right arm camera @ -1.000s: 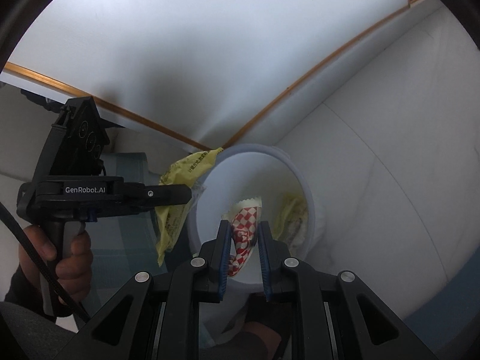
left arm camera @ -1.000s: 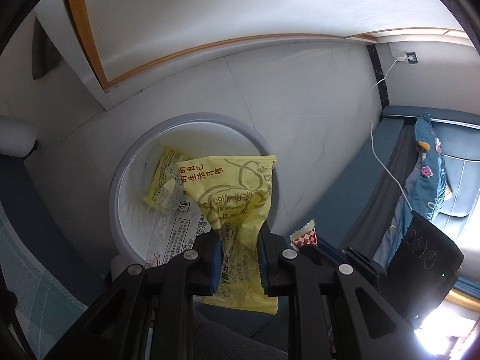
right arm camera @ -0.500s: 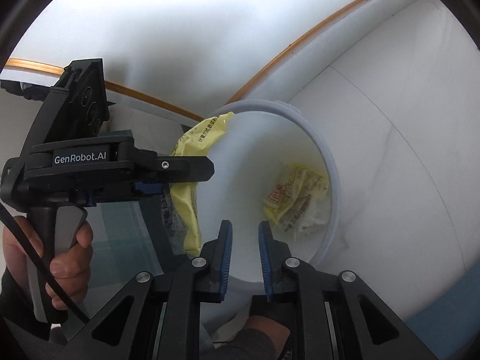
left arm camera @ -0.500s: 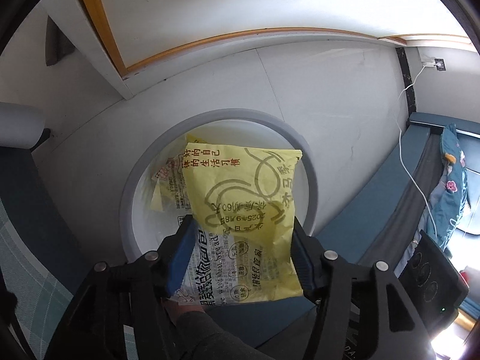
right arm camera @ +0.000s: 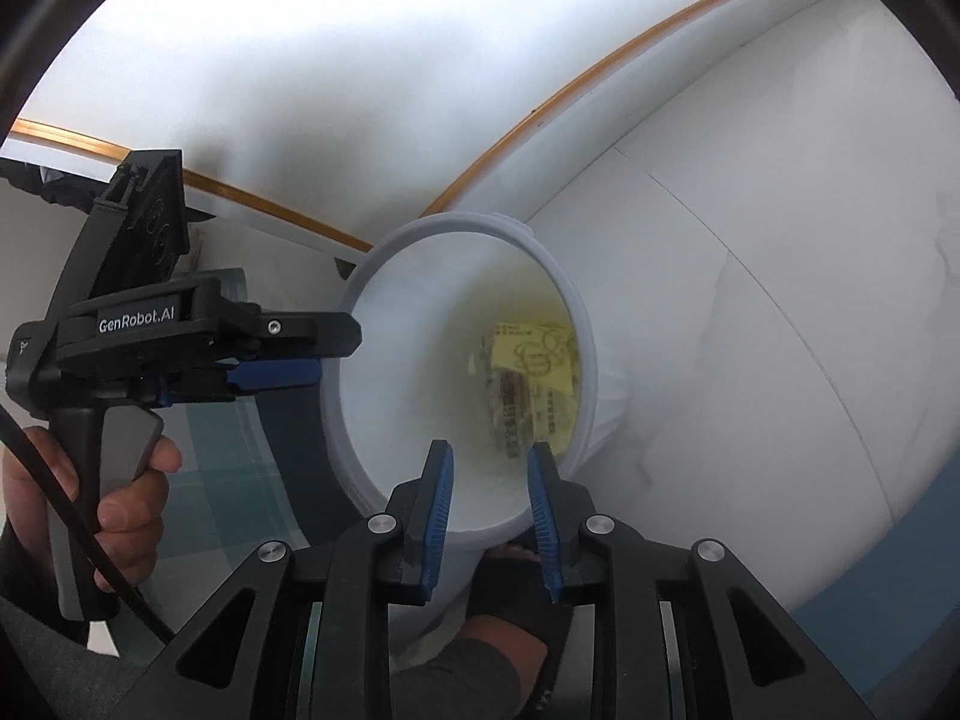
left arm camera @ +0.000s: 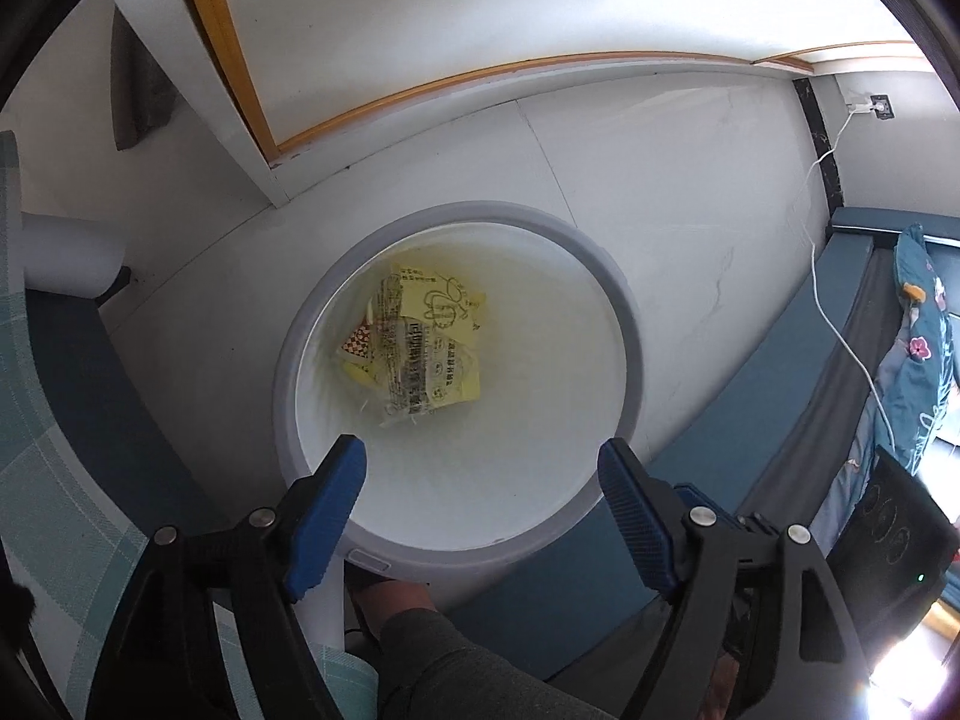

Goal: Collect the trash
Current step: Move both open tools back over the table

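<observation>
A round white trash bin with a grey rim point(left arm camera: 627, 324) stands on the white floor, also in the right wrist view point(right arm camera: 585, 324). Yellow snack wrappers point(left arm camera: 432, 348) lie at its bottom, with a red-and-white checkered wrapper point(left arm camera: 355, 337) peeking out beside them; the yellow ones also show in the right wrist view point(right arm camera: 540, 378). My left gripper point(left arm camera: 483, 480) is wide open and empty above the bin's near rim; it also shows from the side in the right wrist view point(right arm camera: 300, 354). My right gripper point(right arm camera: 489, 480) is slightly open and empty over the bin's near edge.
A white cabinet with orange trim point(left arm camera: 240, 90) stands behind the bin. A dark blue sofa edge point(left arm camera: 798, 372) with a floral cushion point(left arm camera: 918, 348) and a white cable point(left arm camera: 840, 324) lies to the right. A checkered teal cloth point(left arm camera: 48, 480) is at the left.
My left gripper opened wide and the yellow wrapper fell into the bin. My right gripper, empty since half a second ago, opened slightly; its checkered wrapper lies in the bin.
</observation>
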